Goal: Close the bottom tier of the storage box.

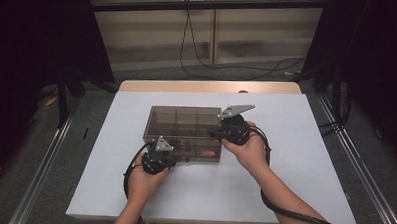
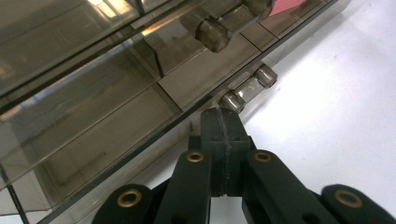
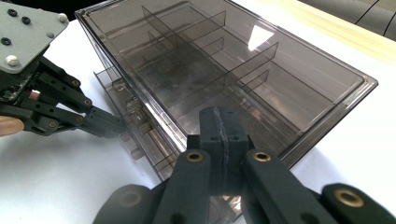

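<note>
A smoky see-through box [image 1: 183, 122] with inner dividers stands in the middle of the white table [image 1: 295, 160]. A small red thing [image 1: 208, 152] lies in its front right compartment. My left gripper [image 1: 175, 158] is shut and empty, its tips [image 2: 220, 116] right beside a clear latch [image 2: 247, 88] on the box's front wall. From the right gripper view the left gripper [image 3: 119, 127] meets that front wall. My right gripper [image 1: 212, 132] is shut too, with nothing held, its tips [image 3: 219, 116] over the box [image 3: 280, 93] near its right edge.
The table's wooden far edge [image 1: 207, 86] lies beyond the white top. Black cables [image 1: 228, 68] run across the floor behind it. Dark stands [image 1: 62, 97] flank both sides. A thick cable [image 1: 288, 212] trails from the right gripper along the forearm.
</note>
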